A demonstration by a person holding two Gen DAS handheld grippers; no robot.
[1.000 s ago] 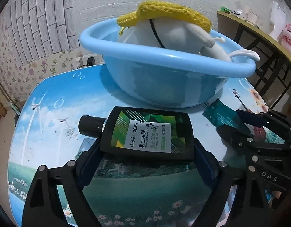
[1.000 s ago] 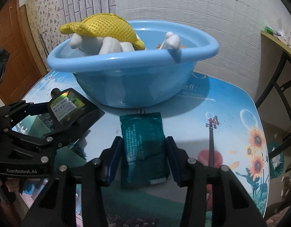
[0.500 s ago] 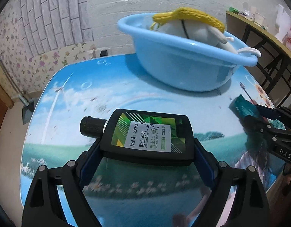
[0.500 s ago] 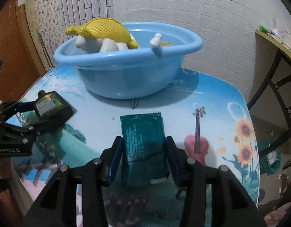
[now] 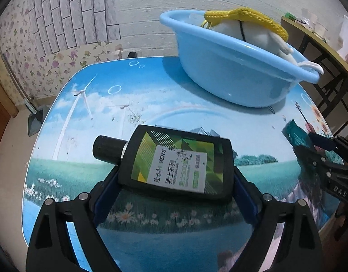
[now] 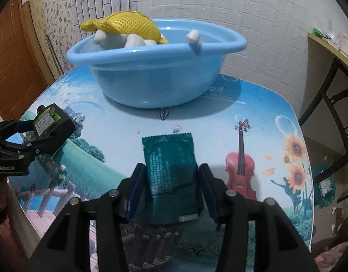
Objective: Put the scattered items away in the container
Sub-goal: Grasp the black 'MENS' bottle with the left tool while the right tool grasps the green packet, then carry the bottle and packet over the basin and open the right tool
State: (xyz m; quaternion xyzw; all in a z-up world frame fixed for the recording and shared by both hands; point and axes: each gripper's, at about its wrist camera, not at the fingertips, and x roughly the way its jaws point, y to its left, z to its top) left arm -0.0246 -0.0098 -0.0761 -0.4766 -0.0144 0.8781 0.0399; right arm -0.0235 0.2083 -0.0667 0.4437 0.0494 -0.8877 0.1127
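A flat black bottle with a green label lies askew between the pads of my left gripper. Its jaws are opening and the pads no longer clamp it. The same bottle shows at the left of the right wrist view. A dark green packet lies on the table between the pads of my right gripper. Those jaws are opening too, and the pads stand just beside its edges. The blue basin stands behind, holding a white plush with a yellow knitted hat.
The round table top carries a printed landscape. A dark-framed side table stands to the right with small items on it. A wooden door and flowered wallpaper are at the left, and a white brick wall is behind the basin.
Both grippers have drawn back from the basin, which now looks farther away. The bottle has turned askew between the left pads. The right pads have spread slightly off the packet.
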